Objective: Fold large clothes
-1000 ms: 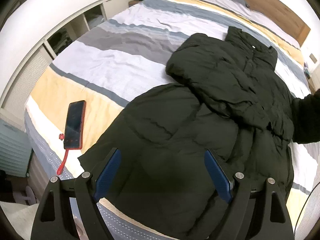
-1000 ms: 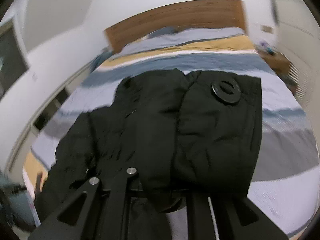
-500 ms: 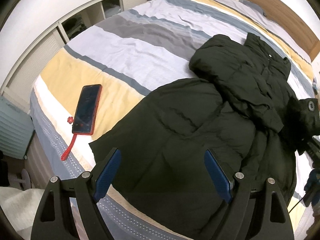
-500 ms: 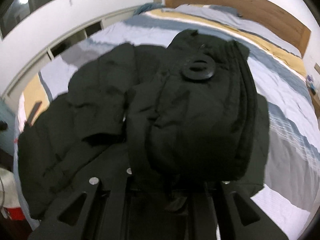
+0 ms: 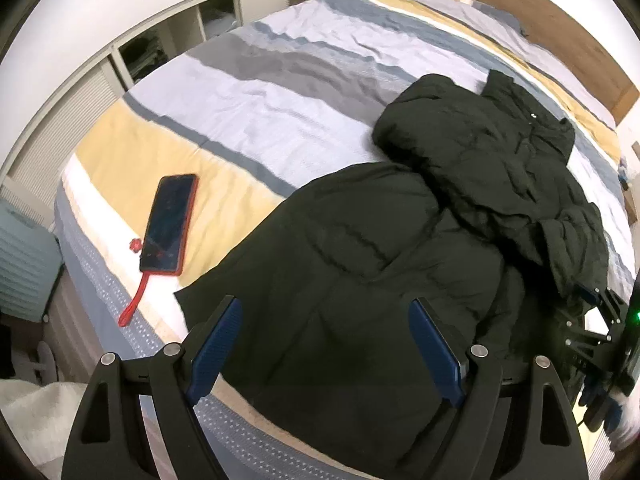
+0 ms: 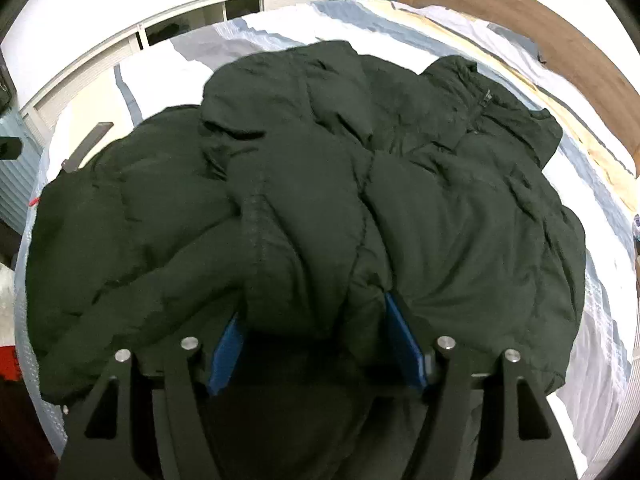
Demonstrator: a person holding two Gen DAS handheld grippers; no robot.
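The left gripper (image 5: 324,344) hangs over the coat's (image 5: 360,280) hem at the foot of the bed (image 5: 248,112), jaws wide apart and empty, probably lined up to grab that edge for the next fold. The right gripper (image 6: 316,340) has a bunched sleeve (image 6: 304,264) sitting between its jaws, which look only loosely closed around it, seemingly laying it across the coat's front.

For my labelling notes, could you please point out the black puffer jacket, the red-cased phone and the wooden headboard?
Black puffer jacket (image 5: 360,280): left wrist view, quilted body panel.
Red-cased phone (image 5: 168,224): left wrist view, dark screen.
Wooden headboard (image 5: 560,32): left wrist view, plank face.
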